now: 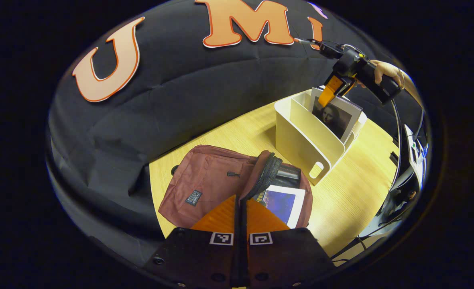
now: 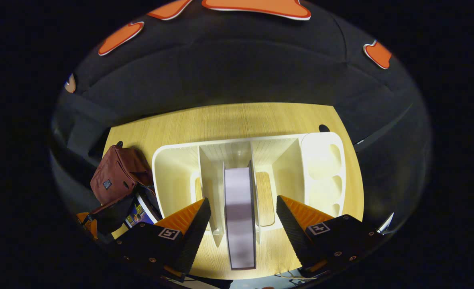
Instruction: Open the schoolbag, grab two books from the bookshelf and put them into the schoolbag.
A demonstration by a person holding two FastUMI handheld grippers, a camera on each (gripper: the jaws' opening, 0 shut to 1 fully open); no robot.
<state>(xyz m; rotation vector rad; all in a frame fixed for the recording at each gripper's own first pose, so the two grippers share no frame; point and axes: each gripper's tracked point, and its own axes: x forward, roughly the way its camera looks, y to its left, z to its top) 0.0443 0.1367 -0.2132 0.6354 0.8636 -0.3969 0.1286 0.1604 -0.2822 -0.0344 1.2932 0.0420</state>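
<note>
The left gripper (image 1: pixel 241 208) has its jaws closed on the opened flap (image 1: pixel 261 176) of the schoolbag (image 1: pixel 204 180), which lies on the desk (image 1: pixel 353 192) with one book (image 1: pixel 287 204) already inside. Beside the bag stands the bookshelf (image 2: pixel 180 168), holding a second book (image 2: pixel 240 216) upright in a middle slot. The right gripper (image 2: pixel 243 216) hangs over it, jaws open to either side of the book's top edge without touching it.

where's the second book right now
The book stands upright in the middle slot of the white bookshelf, directly between the open right gripper's fingers in the right gripper view, with the schoolbag off to the left.
</note>
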